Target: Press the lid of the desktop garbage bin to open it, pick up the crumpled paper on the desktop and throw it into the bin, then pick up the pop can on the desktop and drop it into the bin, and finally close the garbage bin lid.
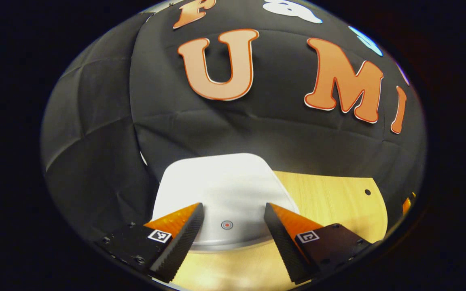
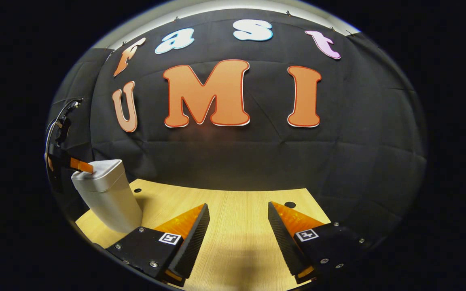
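In the left gripper view the white bin lid (image 1: 225, 186) lies flat and closed just below me, with a small round red-centred button (image 1: 227, 224) near its front edge. My left gripper (image 1: 233, 205) hovers open right over that front edge, one finger on each side of the button. In the right gripper view the white bin (image 2: 109, 198) stands upright at the table's far left, and the left gripper (image 2: 80, 165) rests at its lid's near rim. My right gripper (image 2: 238, 204) is open above bare wood with nothing between its fingers.
The light wooden table (image 2: 237, 238) ends at the black cloth wall behind. Small round holes (image 2: 289, 205) mark its back edge. A cable and mount (image 2: 61, 121) hang above the bin at the left. An orange sliver (image 1: 407, 204) shows at the far right of the left gripper view.
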